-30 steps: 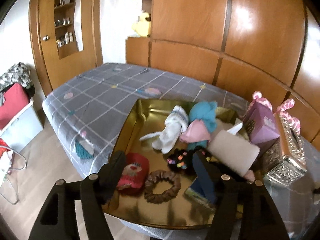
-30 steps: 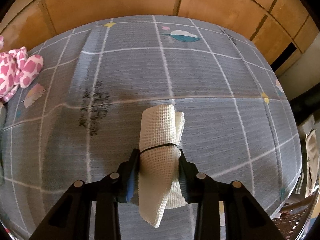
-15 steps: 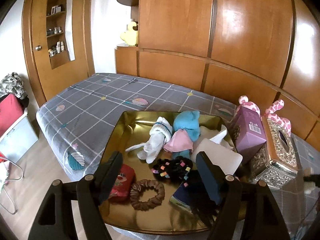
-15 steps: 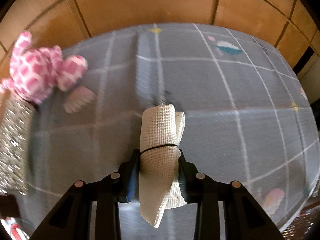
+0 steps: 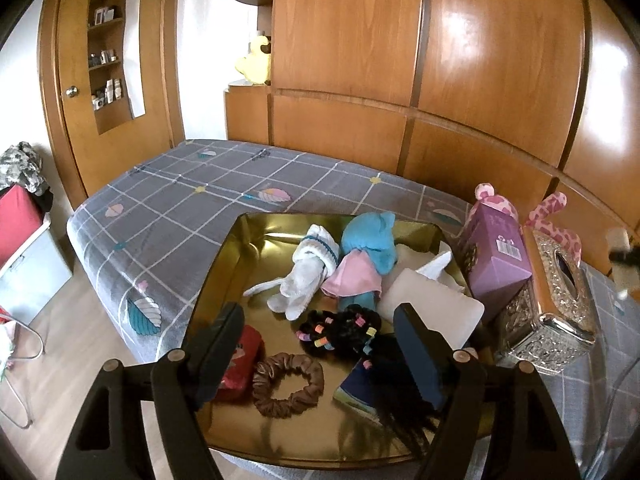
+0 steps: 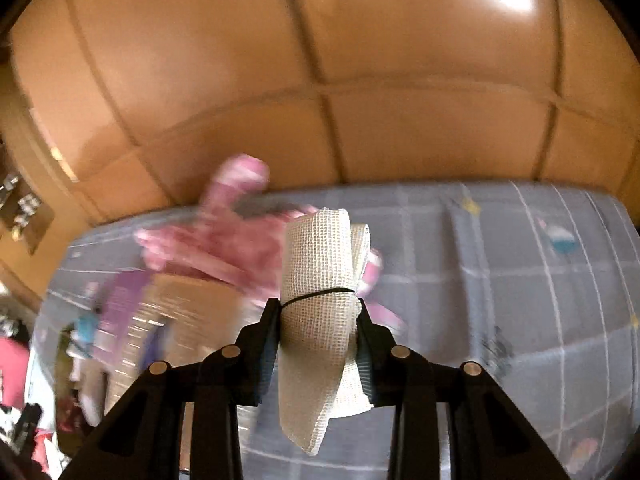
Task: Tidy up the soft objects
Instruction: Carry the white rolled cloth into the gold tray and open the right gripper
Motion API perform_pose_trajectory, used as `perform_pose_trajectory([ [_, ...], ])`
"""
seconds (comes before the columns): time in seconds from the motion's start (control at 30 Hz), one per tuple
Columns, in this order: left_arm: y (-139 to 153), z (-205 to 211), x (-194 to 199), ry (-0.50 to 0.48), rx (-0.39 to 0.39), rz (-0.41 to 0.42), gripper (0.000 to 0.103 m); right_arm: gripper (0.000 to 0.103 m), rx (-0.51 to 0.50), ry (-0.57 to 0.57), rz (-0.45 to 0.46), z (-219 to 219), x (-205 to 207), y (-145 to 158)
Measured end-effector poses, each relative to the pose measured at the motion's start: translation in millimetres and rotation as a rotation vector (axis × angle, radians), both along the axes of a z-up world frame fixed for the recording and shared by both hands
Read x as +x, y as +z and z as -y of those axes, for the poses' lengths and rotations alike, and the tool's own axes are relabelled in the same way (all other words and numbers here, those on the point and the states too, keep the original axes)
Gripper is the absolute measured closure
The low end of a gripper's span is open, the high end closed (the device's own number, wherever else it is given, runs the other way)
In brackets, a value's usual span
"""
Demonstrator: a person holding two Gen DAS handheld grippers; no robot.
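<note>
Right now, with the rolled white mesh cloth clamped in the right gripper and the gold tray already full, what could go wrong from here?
1. The rolled white mesh cloth is pinched near its thin black band by the right gripper; its loose lower flap could snag or unroll.
2. The gold metal tray is crowded, so the cloth may land on other items.
3. The tray's near edge seems to overhang the grey checked bed; a push might tip it.

Left wrist view looked down over gold tray (image 5: 224,264) on bed (image 5: 168,196); right wrist view, blurred, faced wood wall; both showed pink plush (image 6: 224,240).
</note>
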State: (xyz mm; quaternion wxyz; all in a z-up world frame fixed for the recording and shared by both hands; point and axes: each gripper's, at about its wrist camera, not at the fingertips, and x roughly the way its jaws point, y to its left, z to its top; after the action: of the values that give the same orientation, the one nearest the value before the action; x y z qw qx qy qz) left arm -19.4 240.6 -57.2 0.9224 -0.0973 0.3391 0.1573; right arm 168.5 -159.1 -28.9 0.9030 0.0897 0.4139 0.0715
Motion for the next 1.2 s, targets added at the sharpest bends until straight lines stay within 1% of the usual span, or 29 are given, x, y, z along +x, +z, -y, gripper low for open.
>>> perform_pose_trajectory([
  [0.1,-1,-1,-1,0.004,0.000,-0.002,0.025,0.069,0.010,0.087,0.055,-34,2,20],
  [0.23,-1,-5,-2,0.011,-0.004,-0.003,0.025,0.069,0.016,0.218,0.100,-81,0,35],
  [0.33,-1,-9,-4,0.021,-0.004,-0.003,0.025,0.069,0.023,0.303,0.113,-114,-7,38],
  [0.47,0,-14,-9,0.035,-0.004,0.001,0.024,0.069,0.033,0.425,0.099,-163,-23,31],
  [0.63,0,-22,-14,0.061,-0.006,-0.001,0.023,0.069,0.047,0.542,0.046,-213,-44,5],
  [0.83,-3,-34,-19,0.093,-0.017,-0.002,0.022,0.069,0.086,0.674,-0.061,-261,-67,-31],
  [0.93,-2,-48,-23,0.130,-0.024,0.000,0.022,0.069,0.080,0.712,-0.098,-283,-75,-47],
  [1.03,2,-68,-29,0.195,-0.039,0.014,0.013,0.066,0.069,0.747,-0.166,-304,-83,-69],
  [1.1,5,-78,-34,0.236,-0.042,0.028,0.012,0.065,0.073,0.765,-0.212,-313,-85,-83],
  [1.13,7,-84,-37,0.256,-0.046,0.038,0.011,0.062,0.072,0.772,-0.233,-317,-87,-89],
  [1.2,8,-92,-40,0.278,-0.054,0.048,0.007,0.061,0.080,0.779,-0.266,-319,-89,-99],
])
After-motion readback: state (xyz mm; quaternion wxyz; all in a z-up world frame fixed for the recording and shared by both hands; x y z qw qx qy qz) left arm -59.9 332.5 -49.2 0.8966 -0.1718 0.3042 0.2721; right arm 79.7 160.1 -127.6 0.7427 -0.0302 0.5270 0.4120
